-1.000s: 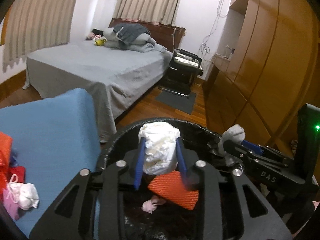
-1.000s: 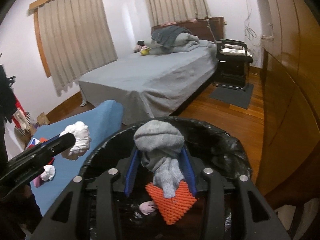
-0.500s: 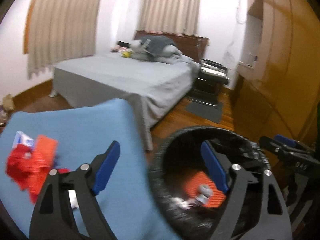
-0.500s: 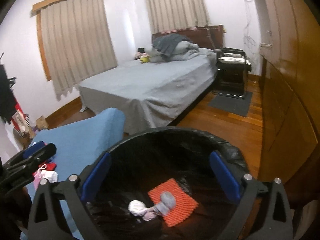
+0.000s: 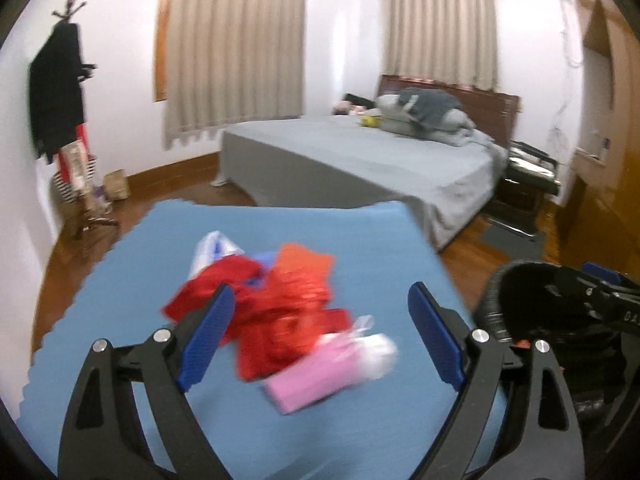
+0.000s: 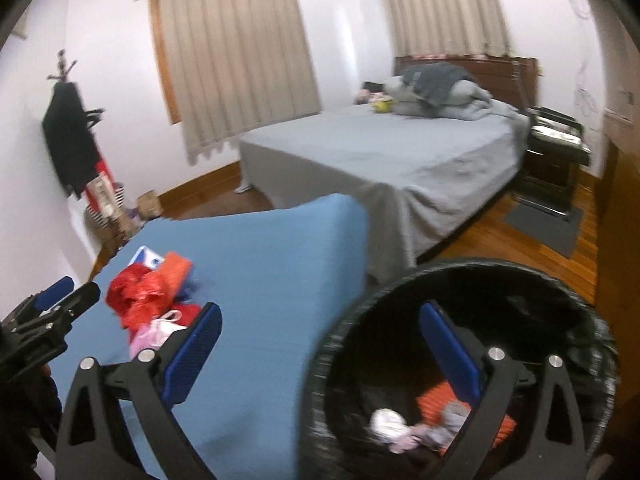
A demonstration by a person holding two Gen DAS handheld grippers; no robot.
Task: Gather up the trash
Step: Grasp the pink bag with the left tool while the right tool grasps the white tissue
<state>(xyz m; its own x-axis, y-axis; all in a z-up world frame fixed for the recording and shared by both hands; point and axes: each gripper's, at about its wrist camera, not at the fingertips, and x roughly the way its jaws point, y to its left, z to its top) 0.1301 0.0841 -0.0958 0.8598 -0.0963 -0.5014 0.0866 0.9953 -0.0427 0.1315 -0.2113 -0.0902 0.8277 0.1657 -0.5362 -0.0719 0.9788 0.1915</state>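
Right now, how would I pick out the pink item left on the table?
Find the blue-covered table in front of the bed. On it lies a heap of red wrappers. The pink packet sits at the heap's near edge, flat and pale, touching a white wad.

Motion blur smears the red heap of trash (image 5: 280,312) on the blue table (image 5: 360,240); its pieces cannot be told apart. At five o'clock, the right gripper (image 6: 320,356) hides part of the bin (image 6: 400,292).
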